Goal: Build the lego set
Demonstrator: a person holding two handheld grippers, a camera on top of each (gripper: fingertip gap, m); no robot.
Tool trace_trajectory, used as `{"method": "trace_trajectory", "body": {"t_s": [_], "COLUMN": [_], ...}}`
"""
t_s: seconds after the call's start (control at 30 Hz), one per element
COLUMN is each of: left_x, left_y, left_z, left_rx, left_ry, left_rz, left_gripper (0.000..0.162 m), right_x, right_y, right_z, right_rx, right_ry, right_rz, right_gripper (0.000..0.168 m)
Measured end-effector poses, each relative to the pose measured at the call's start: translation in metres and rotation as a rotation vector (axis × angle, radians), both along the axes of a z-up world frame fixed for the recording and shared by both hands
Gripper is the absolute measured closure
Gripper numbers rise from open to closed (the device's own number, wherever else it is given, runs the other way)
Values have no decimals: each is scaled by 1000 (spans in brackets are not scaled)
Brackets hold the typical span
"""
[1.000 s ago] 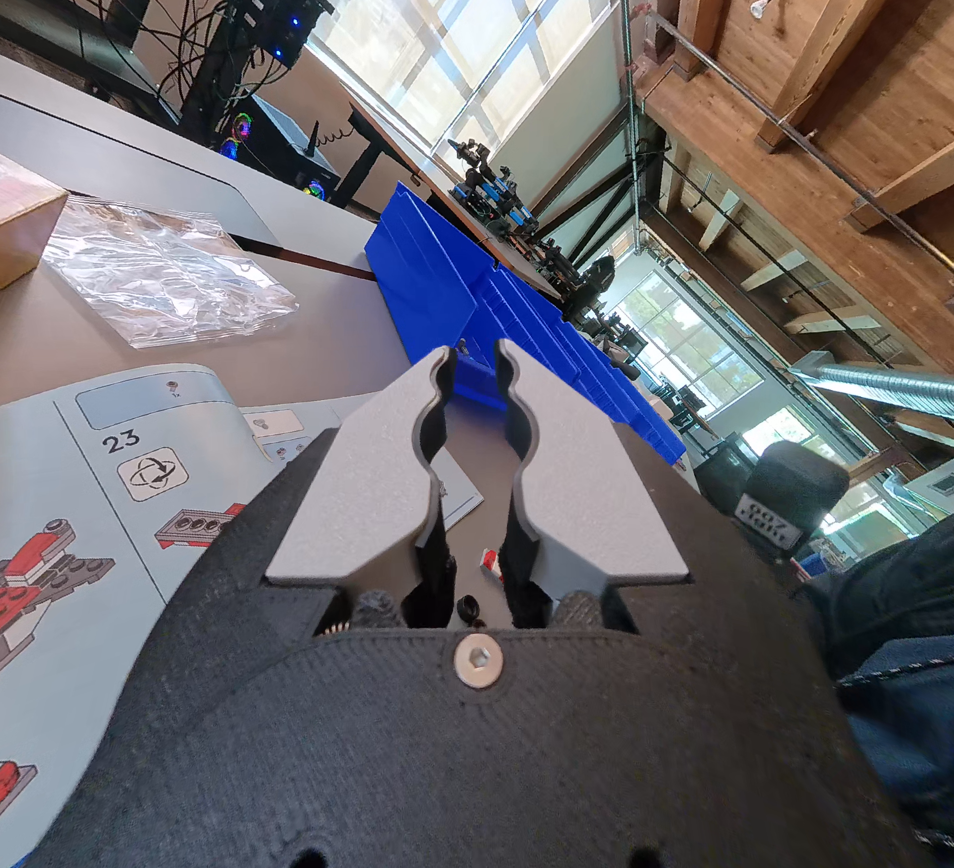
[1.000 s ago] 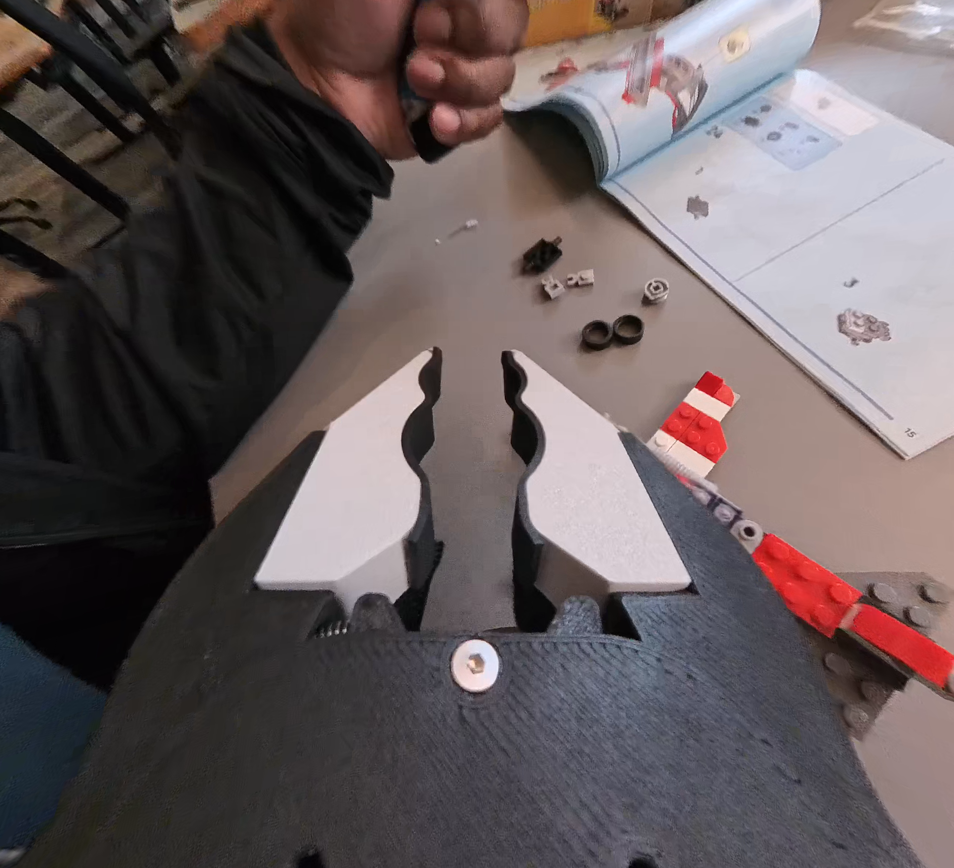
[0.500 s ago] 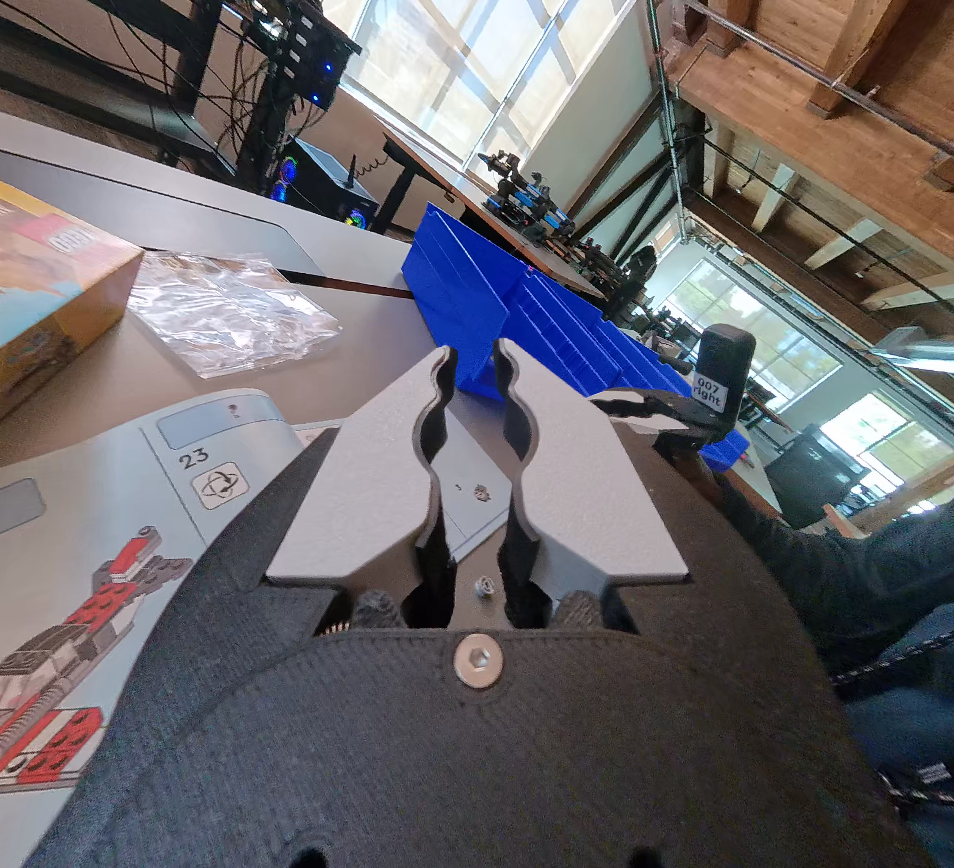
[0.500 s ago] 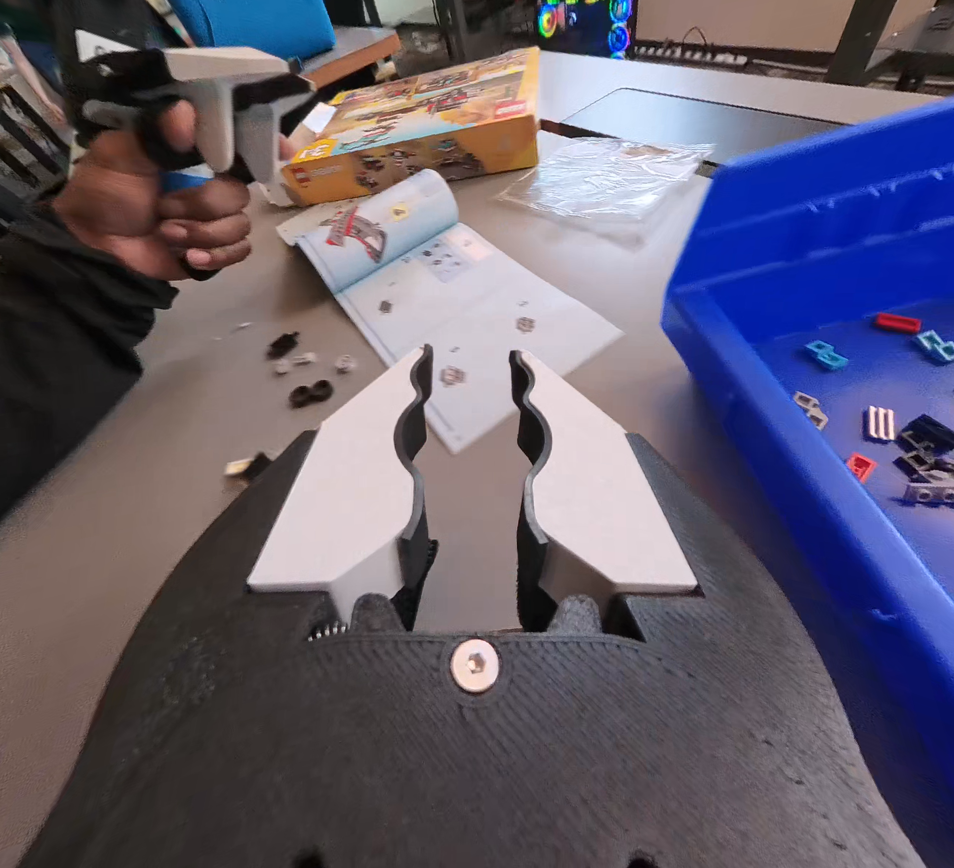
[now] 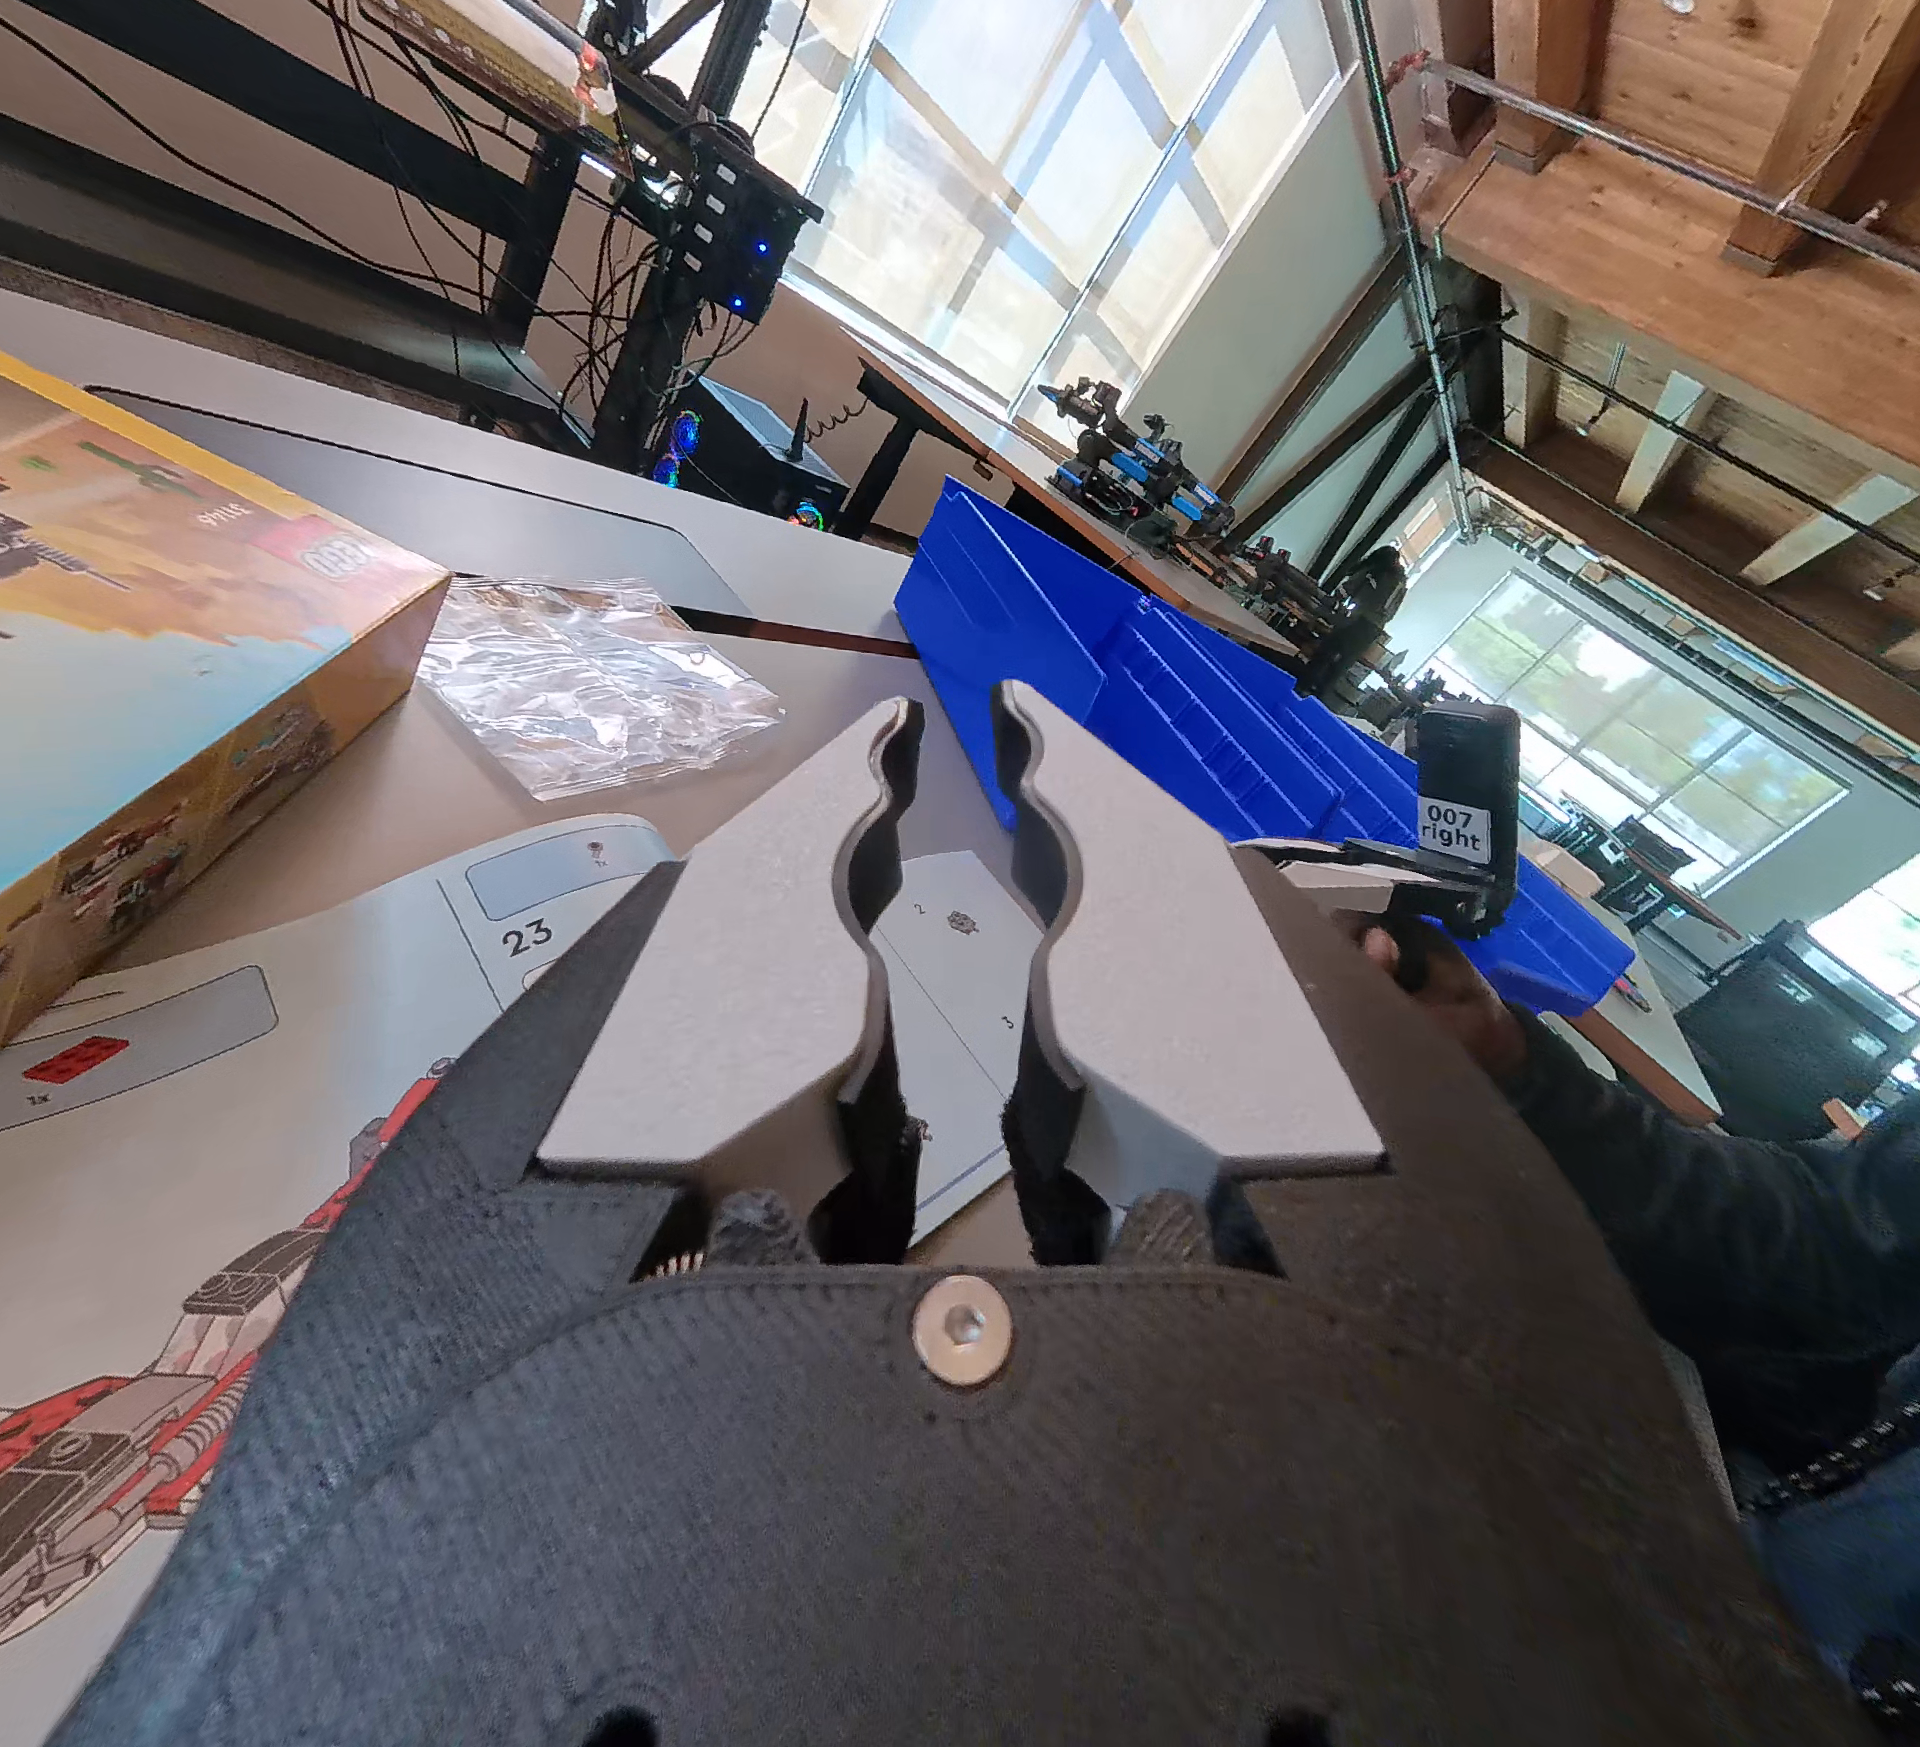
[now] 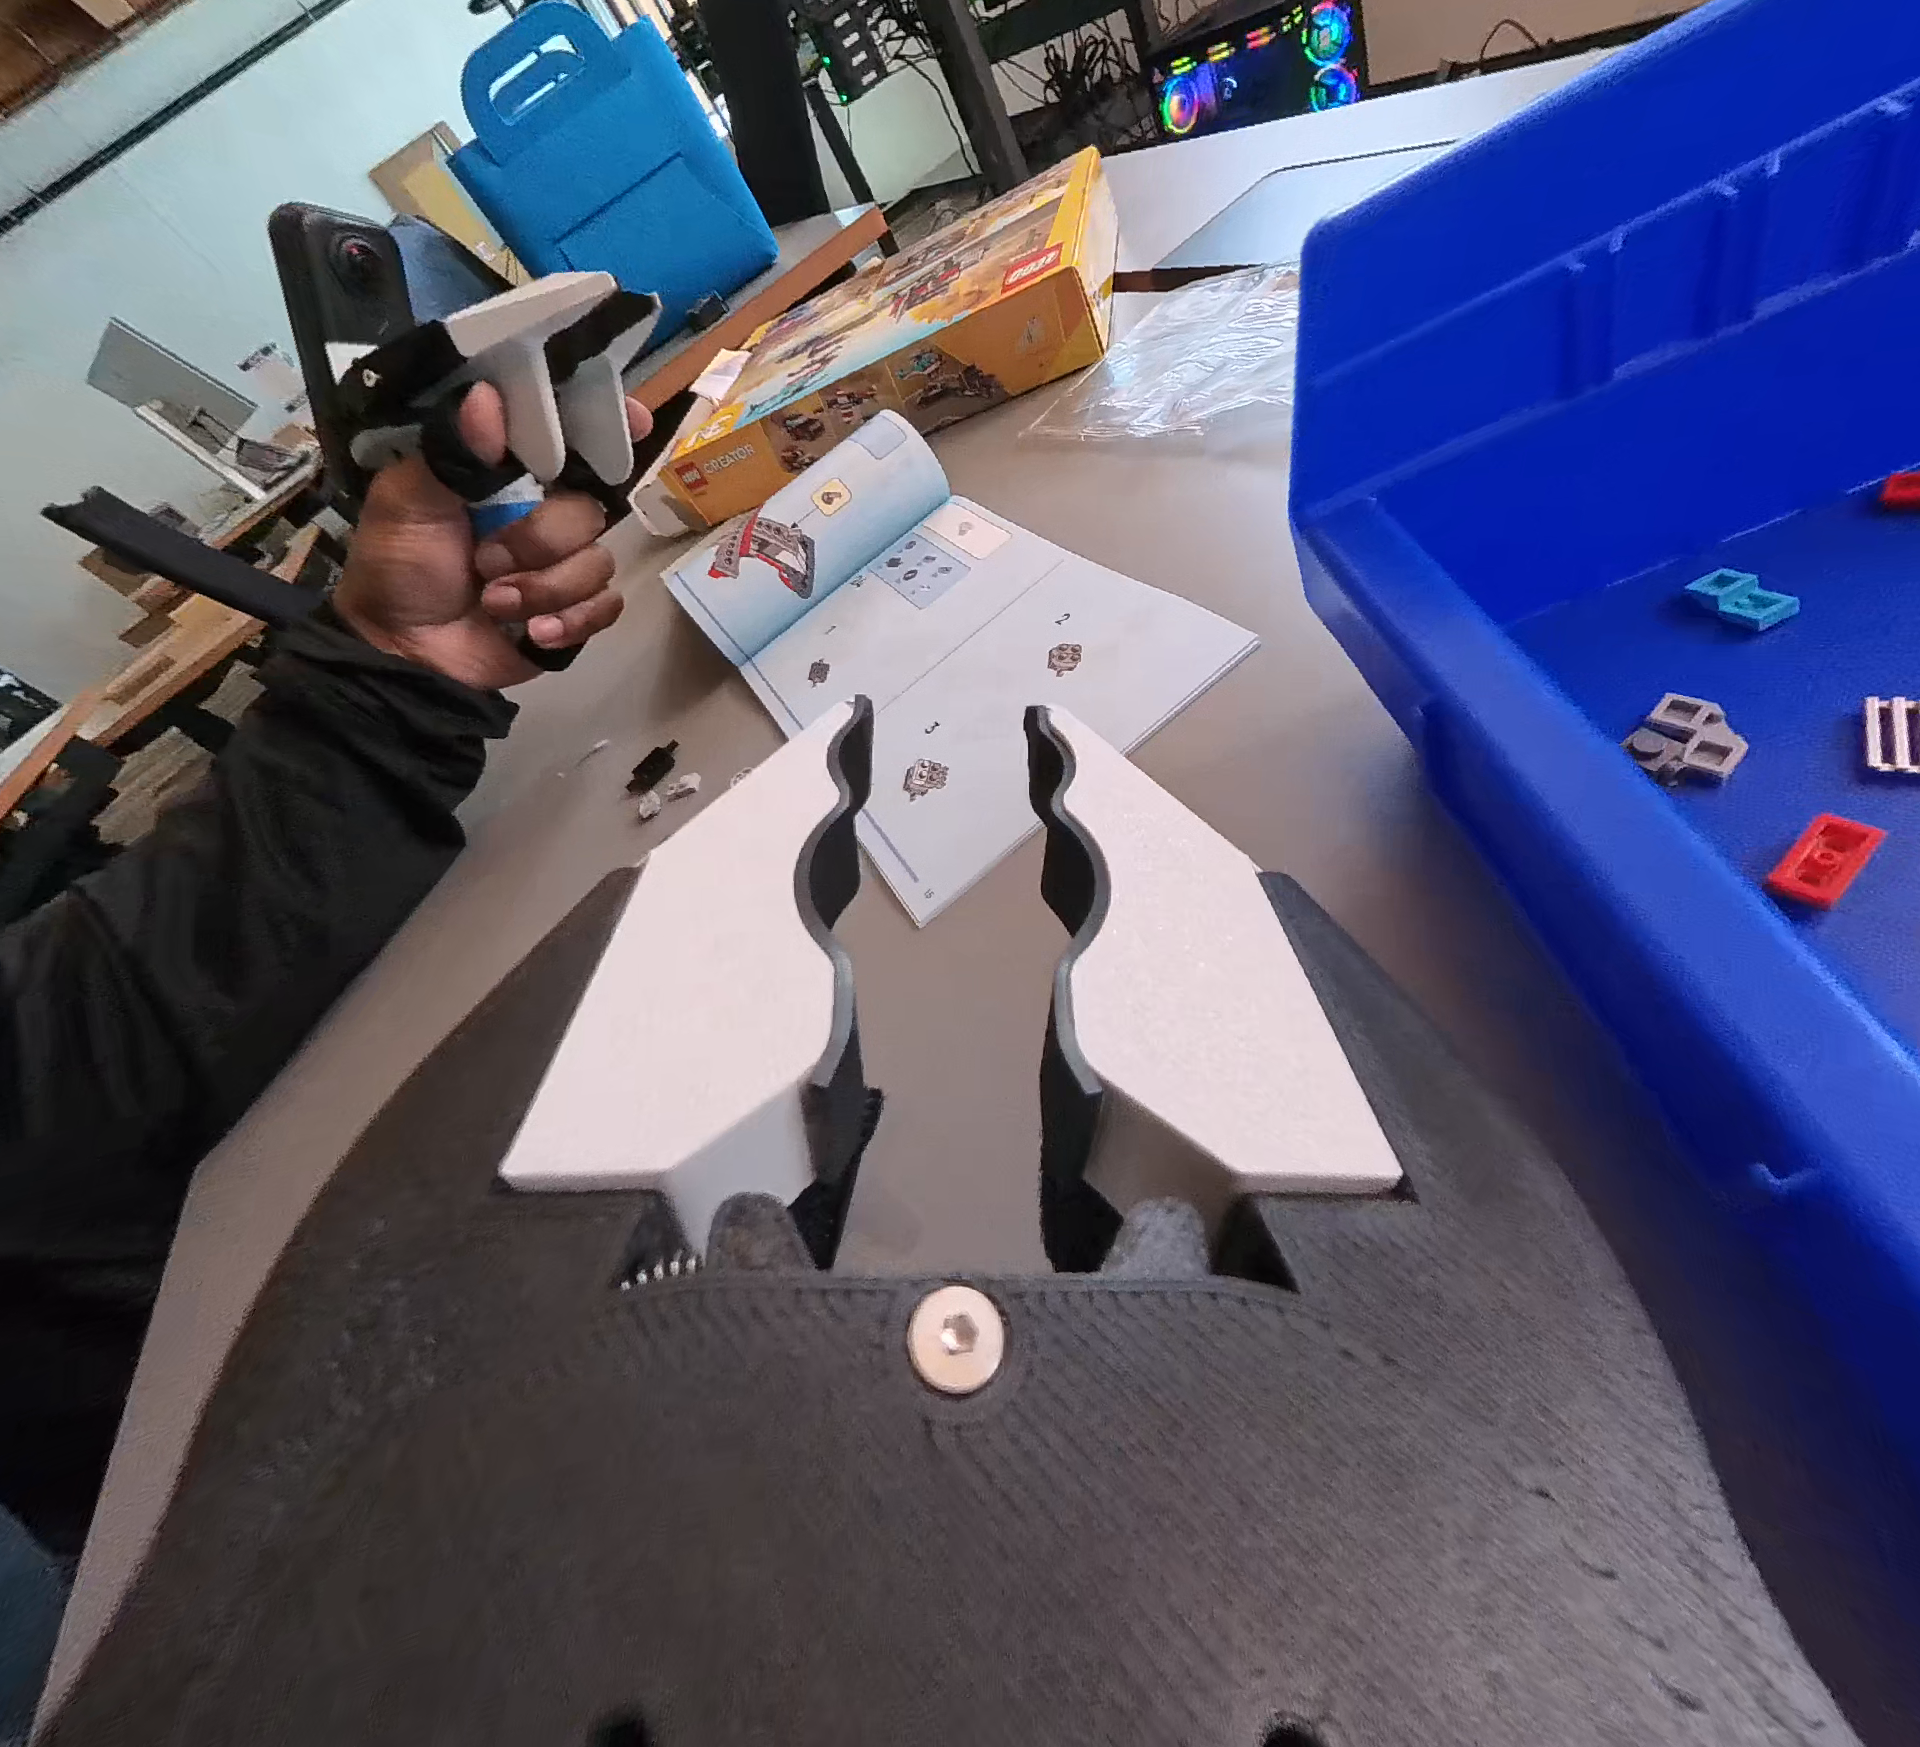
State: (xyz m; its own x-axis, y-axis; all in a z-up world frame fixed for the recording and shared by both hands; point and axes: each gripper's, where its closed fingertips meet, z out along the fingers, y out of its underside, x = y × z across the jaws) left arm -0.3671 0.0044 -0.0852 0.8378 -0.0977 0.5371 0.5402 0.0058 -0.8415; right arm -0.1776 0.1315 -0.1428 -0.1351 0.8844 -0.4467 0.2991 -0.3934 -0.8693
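My left gripper [image 5: 954, 723] is open by a narrow gap and empty, held above the open instruction booklet [image 5: 208, 1126]. In the right wrist view a hand holds it up above the table's left side [image 6: 561, 388]. My right gripper [image 6: 945, 718] is open wider and empty. It hovers over the booklet's corner [image 6: 966, 648], just left of the blue bin [image 6: 1621, 315]. The bin holds loose pieces, among them a red plate [image 6: 1825, 856], a grey piece [image 6: 1683, 741] and a teal piece [image 6: 1740, 601]. A few small dark and grey parts [image 6: 655, 772] lie on the table left of the booklet.
The yellow set box [image 6: 914, 347] lies behind the booklet, with an empty clear plastic bag [image 6: 1195, 357] beside it. The blue bin's tall wall [image 5: 1143, 658] blocks the right side. A black sleeve [image 6: 208, 918] crosses the table's left edge. A blue bag [image 6: 613, 159] stands far behind.
My right gripper has swung up from the red model and small parts toward the blue bin, and its jaws have widened. My left gripper has lifted and turned, bringing the box into its view.
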Motion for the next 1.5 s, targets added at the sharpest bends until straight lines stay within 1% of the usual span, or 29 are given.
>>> {"method": "trace_trajectory", "body": {"t_s": [0.73,0.87,1.0,1.1,1.23,1.37,1.5], "left_x": [10,14,26,37,60,85,111], "left_y": [6,8,13,19,34,52,74], "left_z": [2,3,7,7,19,40,60], "left_rx": [0,-19,-31,-37,-80,-139,-157], "left_ry": [8,38,108,107,143,216,262], "left_rz": [-27,-29,-25,-22,-65,-101,-116], "left_gripper": [146,146,145,144,141,137,134], "right_x": [-2,-3,-4,-8,-13,-12,-9], "right_y": [-3,-4,-1,1,-5,-6,-3], "right_z": [-7,-7,-6,-5,-3,2,7], "right_rx": [1,6,3,-1,3,-18,-23], "right_ry": [-9,-10,-8,-1,14,49,82], "right_rz": [12,10,-9,-27,4,17,2], "right_gripper": [139,139,140,140,139,138,138]}}
